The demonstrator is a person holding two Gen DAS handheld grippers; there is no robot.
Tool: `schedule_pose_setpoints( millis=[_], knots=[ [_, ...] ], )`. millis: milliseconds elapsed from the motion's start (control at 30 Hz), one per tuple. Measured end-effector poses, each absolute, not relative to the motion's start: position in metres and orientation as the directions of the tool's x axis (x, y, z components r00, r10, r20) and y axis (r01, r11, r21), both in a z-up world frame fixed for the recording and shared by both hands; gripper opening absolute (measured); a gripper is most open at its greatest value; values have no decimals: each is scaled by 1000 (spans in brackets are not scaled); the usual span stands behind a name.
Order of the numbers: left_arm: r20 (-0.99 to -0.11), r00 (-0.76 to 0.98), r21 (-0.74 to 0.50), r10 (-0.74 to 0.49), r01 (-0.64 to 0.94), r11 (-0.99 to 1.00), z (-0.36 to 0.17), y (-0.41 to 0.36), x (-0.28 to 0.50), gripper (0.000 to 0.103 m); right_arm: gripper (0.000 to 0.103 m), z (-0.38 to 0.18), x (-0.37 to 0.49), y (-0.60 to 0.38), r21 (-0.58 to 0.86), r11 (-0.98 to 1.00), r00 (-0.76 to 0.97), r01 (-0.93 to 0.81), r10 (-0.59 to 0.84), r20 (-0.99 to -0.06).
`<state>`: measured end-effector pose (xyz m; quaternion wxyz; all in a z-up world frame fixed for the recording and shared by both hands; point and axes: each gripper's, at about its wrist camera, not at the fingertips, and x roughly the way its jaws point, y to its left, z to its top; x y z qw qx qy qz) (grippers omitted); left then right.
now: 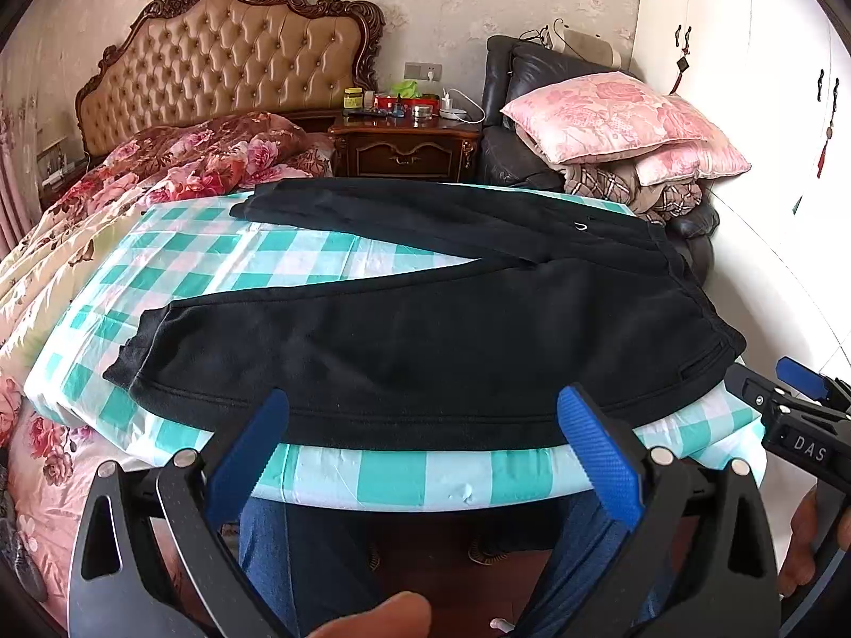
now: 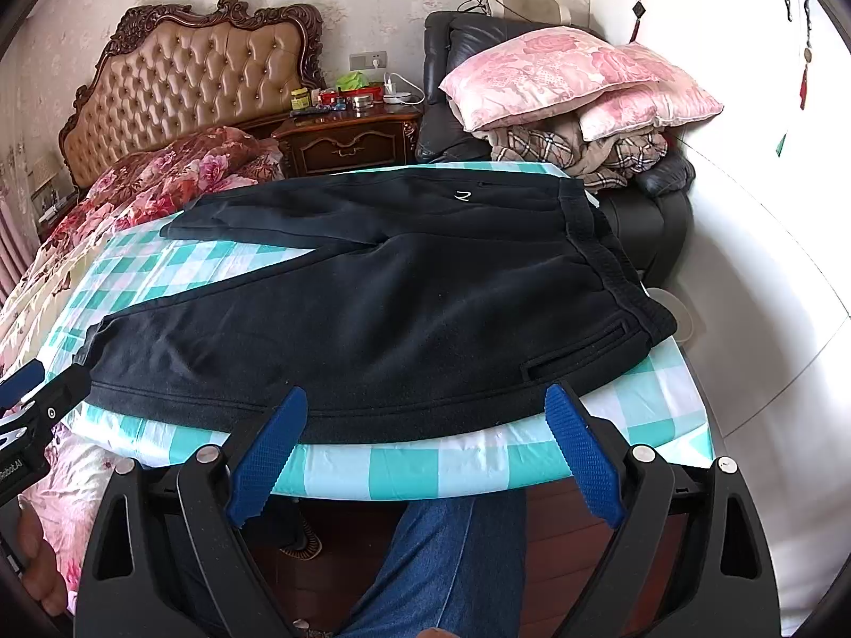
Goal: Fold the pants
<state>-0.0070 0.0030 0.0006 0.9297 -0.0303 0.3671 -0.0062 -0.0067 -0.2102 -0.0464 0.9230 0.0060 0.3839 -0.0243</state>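
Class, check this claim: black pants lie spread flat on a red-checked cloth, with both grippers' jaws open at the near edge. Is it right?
Not quite. The cloth is green-and-white checked, not red, as the right wrist view shows. The black pants do lie spread flat, and both grippers' jaws stand open at the near edge.

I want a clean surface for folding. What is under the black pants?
The black pants lie spread on a teal-and-white checked cloth covering a table. The cloth beneath them is hidden, so anything there cannot be seen.
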Motion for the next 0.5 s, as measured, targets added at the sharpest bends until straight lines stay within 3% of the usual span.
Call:
schedule_pose_setpoints(
  millis=[500],
  knots=[
    [-685,727,-73,-39,-15,997,0,7,-9,101,88,-45,-8,-210,-9,999,705,53,-43,-708]
  ],
)
